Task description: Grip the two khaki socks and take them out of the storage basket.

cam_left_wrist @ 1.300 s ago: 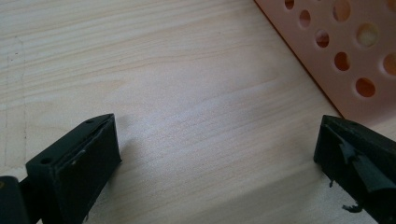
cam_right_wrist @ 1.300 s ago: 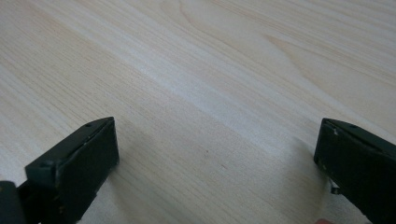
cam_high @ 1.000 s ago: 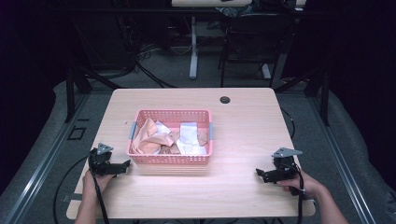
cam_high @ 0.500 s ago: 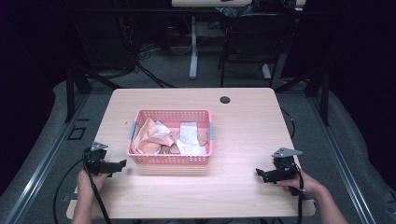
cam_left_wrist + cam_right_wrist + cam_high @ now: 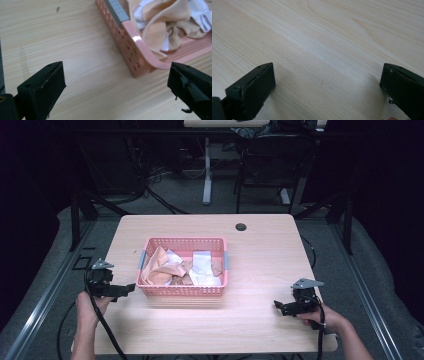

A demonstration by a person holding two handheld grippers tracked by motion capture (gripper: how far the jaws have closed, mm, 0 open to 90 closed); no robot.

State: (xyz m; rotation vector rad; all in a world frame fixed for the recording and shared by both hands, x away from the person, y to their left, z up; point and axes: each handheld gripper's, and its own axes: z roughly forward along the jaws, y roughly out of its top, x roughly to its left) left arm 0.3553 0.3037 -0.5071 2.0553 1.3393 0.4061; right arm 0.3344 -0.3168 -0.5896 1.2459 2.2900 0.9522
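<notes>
From the high view, the pink perforated plastic basket [image 5: 183, 267] stuffed with crumpled peach and white cloths [image 5: 176, 269] sits mid-frame on the pale wooden table [image 5: 260, 250]; the left gripper [image 5: 129, 288] is just beside its lower-left corner, the right gripper [image 5: 276, 306] well apart at lower right. In the left gripper view, jaws are spread wide, with the basket corner [image 5: 140, 62] between them. In the right gripper view, jaws gape too, over bare tabletop [image 5: 324, 50].

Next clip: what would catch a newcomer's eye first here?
The pink basket at the table's middle stands out, heaped with crumpled peach and white cloths. The left gripper hovers open at the basket's near left corner, and the right gripper sits open over bare wood near the table's front right.
</notes>
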